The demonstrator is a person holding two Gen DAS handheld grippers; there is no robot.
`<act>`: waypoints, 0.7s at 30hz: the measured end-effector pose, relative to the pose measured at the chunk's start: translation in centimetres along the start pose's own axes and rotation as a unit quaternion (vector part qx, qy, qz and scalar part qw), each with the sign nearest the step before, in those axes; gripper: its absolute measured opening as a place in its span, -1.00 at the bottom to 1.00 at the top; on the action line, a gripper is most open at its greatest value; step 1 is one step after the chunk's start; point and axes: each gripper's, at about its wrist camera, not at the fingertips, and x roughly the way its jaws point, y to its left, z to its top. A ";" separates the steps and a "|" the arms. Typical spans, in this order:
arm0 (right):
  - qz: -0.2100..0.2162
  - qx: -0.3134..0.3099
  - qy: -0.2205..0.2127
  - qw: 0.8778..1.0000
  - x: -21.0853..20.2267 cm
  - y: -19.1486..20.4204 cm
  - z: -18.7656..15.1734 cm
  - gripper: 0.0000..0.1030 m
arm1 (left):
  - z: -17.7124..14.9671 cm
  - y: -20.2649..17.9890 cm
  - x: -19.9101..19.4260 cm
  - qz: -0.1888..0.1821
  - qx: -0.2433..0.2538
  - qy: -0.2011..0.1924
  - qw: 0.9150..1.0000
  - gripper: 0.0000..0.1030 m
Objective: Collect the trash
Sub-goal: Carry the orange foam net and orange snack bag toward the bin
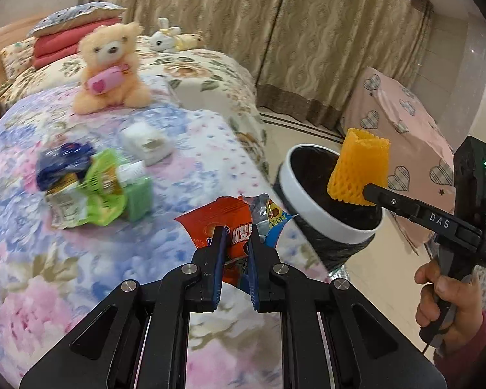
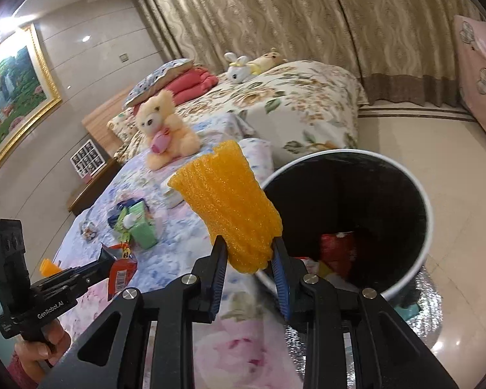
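While both tools are raised beside the bed (image 1: 64, 259), we find the left gripper (image 1: 236, 233) clamped on a red snack wrapper (image 1: 223, 223), held above the floral quilt near the bin. The right gripper (image 2: 248, 243) is closed on an orange foam fruit net (image 2: 233, 204), which stands upright just at the rim of the trash bin (image 2: 427, 227). We note the bin is white-rimmed, lined with a black bag, and already holds red packaging at its bottom. Further trash lies on the quilt: a heap of green and blue wrappers (image 1: 87, 188) and a small white box (image 1: 145, 142). We record 1 teddy bear (image 1: 111, 68) seated behind them.
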 end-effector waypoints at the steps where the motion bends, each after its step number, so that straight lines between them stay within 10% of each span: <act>1: -0.003 0.001 -0.001 1.000 -0.1 -0.3 0.1 -0.46 | 0.3 -0.5 0.3 -0.004 0.005 0.000 1.000 -0.77; 21: -0.042 0.022 0.018 0.999 -0.3 -4.9 0.5 -0.46 | 3.6 -6.8 4.4 -0.042 0.059 0.010 0.997 -0.77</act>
